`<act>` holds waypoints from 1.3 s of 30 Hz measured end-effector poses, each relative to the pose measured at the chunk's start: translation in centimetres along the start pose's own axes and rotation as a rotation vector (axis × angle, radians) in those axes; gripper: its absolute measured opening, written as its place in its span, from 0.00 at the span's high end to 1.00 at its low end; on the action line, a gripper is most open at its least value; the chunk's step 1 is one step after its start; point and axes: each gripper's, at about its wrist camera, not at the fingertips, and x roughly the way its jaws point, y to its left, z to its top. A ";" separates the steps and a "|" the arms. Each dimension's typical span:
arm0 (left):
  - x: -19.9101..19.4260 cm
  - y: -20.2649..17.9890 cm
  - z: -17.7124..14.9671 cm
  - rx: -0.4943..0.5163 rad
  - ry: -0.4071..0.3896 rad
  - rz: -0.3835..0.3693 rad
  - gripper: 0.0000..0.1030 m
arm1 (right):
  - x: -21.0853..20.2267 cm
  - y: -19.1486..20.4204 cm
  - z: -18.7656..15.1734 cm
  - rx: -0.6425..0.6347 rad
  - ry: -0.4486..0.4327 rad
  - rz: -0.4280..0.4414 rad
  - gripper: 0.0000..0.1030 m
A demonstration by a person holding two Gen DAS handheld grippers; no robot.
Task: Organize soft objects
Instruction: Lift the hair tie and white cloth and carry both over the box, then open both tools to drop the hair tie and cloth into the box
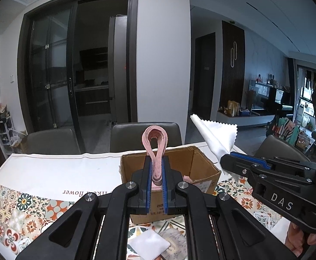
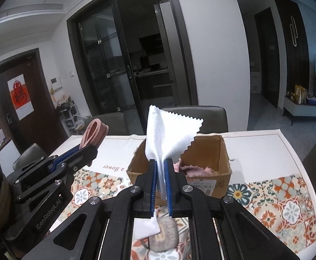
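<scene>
My left gripper [image 1: 157, 162] is shut on a folded pink cloth [image 1: 155, 143], held upright above the near wall of an open cardboard box [image 1: 203, 169]. My right gripper [image 2: 160, 162] is shut on a white cloth with zigzag edges [image 2: 168, 134], held above the same box [image 2: 214, 151]. In the left wrist view the right gripper [image 1: 233, 155] sits to the right with the white cloth [image 1: 214, 134]. In the right wrist view the left gripper [image 2: 88, 147] sits to the left with the pink cloth [image 2: 94, 133]. Pink fabric [image 2: 196, 169] lies inside the box.
The table carries a patterned tablecloth [image 2: 288, 195] and a white printed sheet [image 1: 49, 173]. A white square pad [image 1: 149, 243] and a greyish soft item [image 2: 164, 234] lie on the table near me. Grey chairs [image 1: 54, 140] stand at the far side.
</scene>
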 end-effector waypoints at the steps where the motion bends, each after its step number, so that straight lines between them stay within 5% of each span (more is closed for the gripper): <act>1: 0.4 0.1 0.1 0.000 0.002 0.000 0.91 | 0.2 0.0 0.2 0.000 -0.001 -0.001 0.91; 16: 7.0 0.6 0.2 0.019 0.043 0.006 0.91 | 5.8 -1.9 1.6 -0.006 0.032 -0.023 0.91; 39: 17.4 1.1 -3.5 0.017 0.285 -0.017 0.90 | 15.5 -5.3 -0.4 0.002 0.220 -0.061 0.91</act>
